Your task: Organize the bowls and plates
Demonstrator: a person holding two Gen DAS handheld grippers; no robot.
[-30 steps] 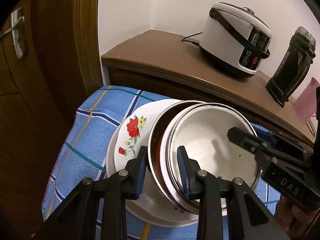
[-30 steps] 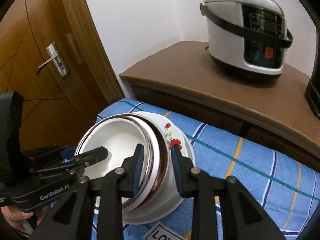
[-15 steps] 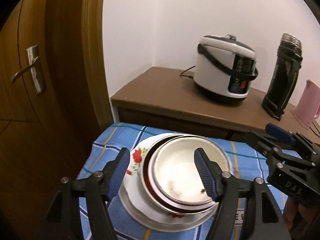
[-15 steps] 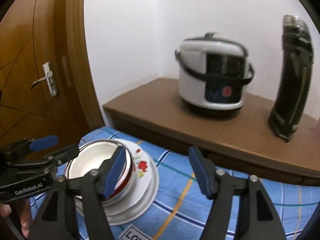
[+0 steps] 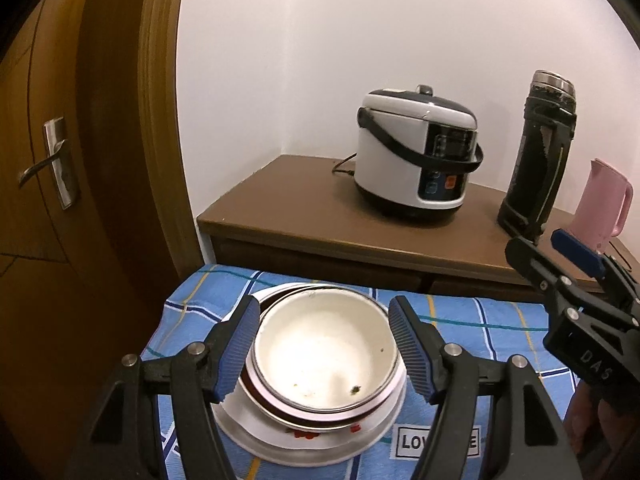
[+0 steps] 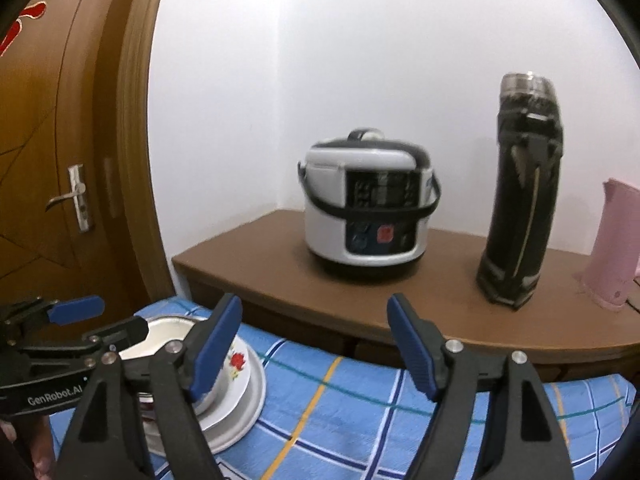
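Observation:
A white metal-rimmed bowl point(image 5: 320, 360) sits nested in a dark-red-rimmed bowl point(image 5: 276, 400), on a flowered plate point(image 5: 308, 436) and a white plate point(image 5: 256, 440). My left gripper point(image 5: 324, 344) hovers open above and in front of this stack, its blue pads apart from the rims. In the right wrist view the stack point(image 6: 240, 368) lies at lower left, with the left gripper point(image 6: 100, 320) over it. My right gripper point(image 6: 314, 340) is to the right of the stack, its jaws opening with nothing between them; it also shows as the right gripper point(image 5: 560, 268) at the edge of the left view.
The stack rests on a blue checked cloth point(image 5: 480, 320). Behind it a brown cabinet point(image 5: 288, 208) carries a white rice cooker point(image 5: 416, 160), a black thermos point(image 5: 536, 160) and a pink jug point(image 5: 604, 204). A wooden door point(image 5: 52, 164) stands at the left.
Both grippers let go of the bowl rims, opened wide and drew back and upward. The stack stays on the cloth. The right view has swung right toward the cabinet.

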